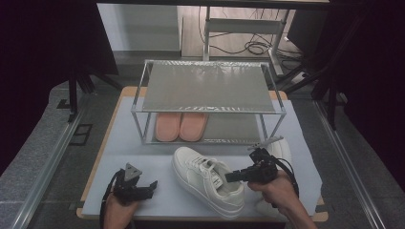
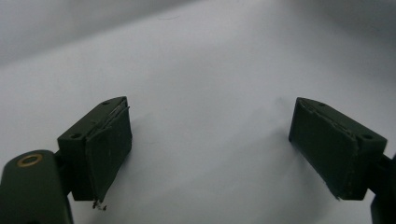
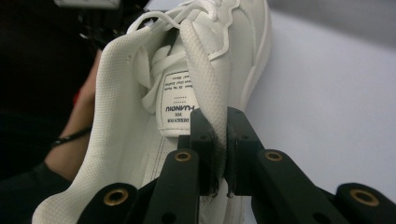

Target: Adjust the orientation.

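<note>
The right gripper [image 3: 219,135] pinches the padded collar edge of a white sneaker [image 1: 207,179], its jaws pressed tight on the fabric; the shoe stretches away from the fingertips over a pale mat [image 1: 143,152]. Beyond it the left gripper [image 1: 150,187] rests with jaws spread wide, holding nothing. Farther off stands a metal shoe rack [image 1: 210,86] holding pink slippers [image 1: 180,126].

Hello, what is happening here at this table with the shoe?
A person works with two handheld grippers. The right gripper is shut on the collar of a white sneaker on the table. The left gripper is open, holding nothing. Behind stands a shoe rack with pink slippers on its lower shelf.
</note>
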Motion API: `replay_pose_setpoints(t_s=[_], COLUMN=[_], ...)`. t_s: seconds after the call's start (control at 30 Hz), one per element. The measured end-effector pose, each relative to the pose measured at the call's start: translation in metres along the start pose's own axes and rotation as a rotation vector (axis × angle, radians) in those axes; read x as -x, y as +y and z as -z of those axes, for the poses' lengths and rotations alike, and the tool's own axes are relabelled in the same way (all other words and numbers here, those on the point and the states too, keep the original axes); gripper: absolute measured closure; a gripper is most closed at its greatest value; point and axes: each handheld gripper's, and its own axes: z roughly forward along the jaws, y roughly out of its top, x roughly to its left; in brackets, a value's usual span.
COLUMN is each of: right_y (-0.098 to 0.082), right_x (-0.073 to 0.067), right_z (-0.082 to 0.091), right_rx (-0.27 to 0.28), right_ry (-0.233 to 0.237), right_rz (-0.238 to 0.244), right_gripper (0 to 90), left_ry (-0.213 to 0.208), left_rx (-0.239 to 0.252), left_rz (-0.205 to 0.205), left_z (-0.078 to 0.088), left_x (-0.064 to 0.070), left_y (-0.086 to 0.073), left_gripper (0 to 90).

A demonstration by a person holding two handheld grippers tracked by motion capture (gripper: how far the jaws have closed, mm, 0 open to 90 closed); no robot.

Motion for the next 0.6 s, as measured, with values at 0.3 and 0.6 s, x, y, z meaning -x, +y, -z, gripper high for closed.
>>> replay_pose_setpoints(t_s=[0.3,0.6], right_y=[0.016,0.030], right_x=[-0.006,-0.013], right_z=[0.010,0.020], right_rx=[0.074,0.127], right_ry=[0.046,0.088], right_rz=[0.001,0.003], right_gripper=[83.7,83.6], left_ry=[0.000,0.001], left_rx=[0.000,0.001], left_rz=[0.000,0.000], left_z=[0.000,0.000], left_x=[0.000,0.000], left_y=[0.000,0.000], left_gripper=[13.3,13.3])
